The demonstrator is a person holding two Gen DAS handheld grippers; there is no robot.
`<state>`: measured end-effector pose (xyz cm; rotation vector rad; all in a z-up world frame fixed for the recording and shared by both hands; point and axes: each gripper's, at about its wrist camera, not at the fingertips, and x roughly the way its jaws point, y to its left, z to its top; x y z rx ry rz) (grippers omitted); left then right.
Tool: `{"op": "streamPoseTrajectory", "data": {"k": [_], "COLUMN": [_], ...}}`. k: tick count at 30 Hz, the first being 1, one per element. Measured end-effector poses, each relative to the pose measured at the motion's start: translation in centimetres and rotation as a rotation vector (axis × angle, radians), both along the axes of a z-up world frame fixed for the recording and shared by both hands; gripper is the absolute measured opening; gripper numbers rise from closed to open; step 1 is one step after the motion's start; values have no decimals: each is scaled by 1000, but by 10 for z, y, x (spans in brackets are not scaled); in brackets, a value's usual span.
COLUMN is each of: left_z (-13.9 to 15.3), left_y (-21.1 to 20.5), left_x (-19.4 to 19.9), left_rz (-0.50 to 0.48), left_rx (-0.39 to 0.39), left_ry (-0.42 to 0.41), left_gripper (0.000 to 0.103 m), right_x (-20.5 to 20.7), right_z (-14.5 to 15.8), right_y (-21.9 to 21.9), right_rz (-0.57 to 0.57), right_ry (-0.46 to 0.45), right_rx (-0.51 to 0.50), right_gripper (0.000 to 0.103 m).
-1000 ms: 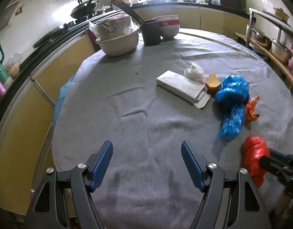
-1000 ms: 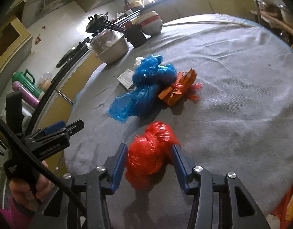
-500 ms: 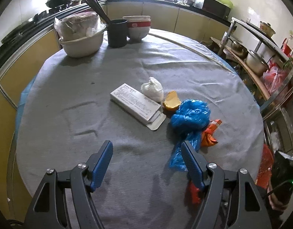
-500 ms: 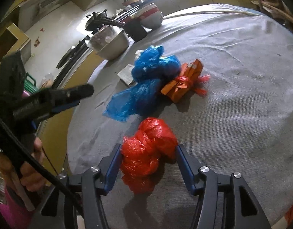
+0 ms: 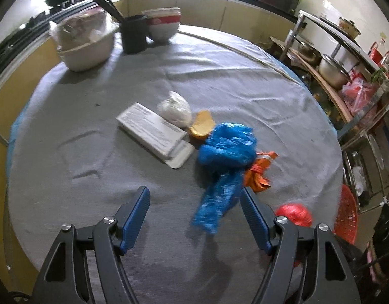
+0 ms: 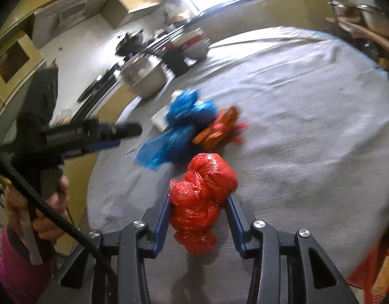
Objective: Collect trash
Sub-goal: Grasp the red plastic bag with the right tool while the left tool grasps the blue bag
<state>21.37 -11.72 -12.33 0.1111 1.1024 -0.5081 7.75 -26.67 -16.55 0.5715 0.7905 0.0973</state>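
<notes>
A crumpled red plastic bag point(image 6: 203, 192) sits between the fingers of my right gripper point(image 6: 198, 198), which is shut on it just over the grey tablecloth point(image 6: 308, 106); it also shows in the left wrist view point(image 5: 294, 214). My left gripper point(image 5: 195, 198) is open and empty above the table, its right finger point(image 5: 254, 219) beside a blue plastic bag point(image 5: 226, 152). An orange wrapper point(image 5: 260, 172), an orange peel point(image 5: 202, 126), a white wad point(image 5: 175, 107) and a flat white box point(image 5: 153, 131) lie around the blue bag. The left gripper also shows in the right wrist view point(image 6: 93, 134).
A white basin point(image 5: 86, 48), a black utensil holder point(image 5: 133, 36) and stacked bowls point(image 5: 164, 25) stand at the table's far edge. A metal shelf with pots point(image 5: 333, 71) is on the right. A red basket point(image 5: 346, 214) sits on the floor by the table.
My right gripper has closed on the red bag and lifted it slightly. My left gripper has swung right and forward, toward the blue bag.
</notes>
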Motion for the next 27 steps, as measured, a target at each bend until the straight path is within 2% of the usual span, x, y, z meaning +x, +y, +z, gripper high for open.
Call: {"op": "streamPoseTrajectory", "data": {"k": [9, 11, 12, 13, 16, 19, 27], "left_z": [-28, -34, -37, -41, -41, -36, -7], "left_y": [-32, -33, -33, -33, -32, -26, 3], "left_x": [-4, -2, -1, -1, -4, -8, -34], "left_rz": [-33, -29, -33, -38, -40, -35, -3], "left_rx": [-15, -32, -37, -41, -55, -64, -74], "left_ry": [6, 19, 33, 48, 25, 13, -84], "left_gripper": [73, 56, 38, 31, 23, 20, 19], "right_x": [-27, -30, -30, -31, -32, -34, -37], "right_z": [13, 13, 13, 13, 15, 18, 28], "right_y": [-47, -51, -51, -51, -49, -46, -37], "right_rz": [-125, -135, -136, -136, -129, -119, -112], "right_ry": [-42, -48, -48, -49, -56, -68, -95], "right_rx": [27, 31, 33, 35, 35, 31, 10], "right_gripper": [45, 45, 45, 45, 45, 45, 45]}}
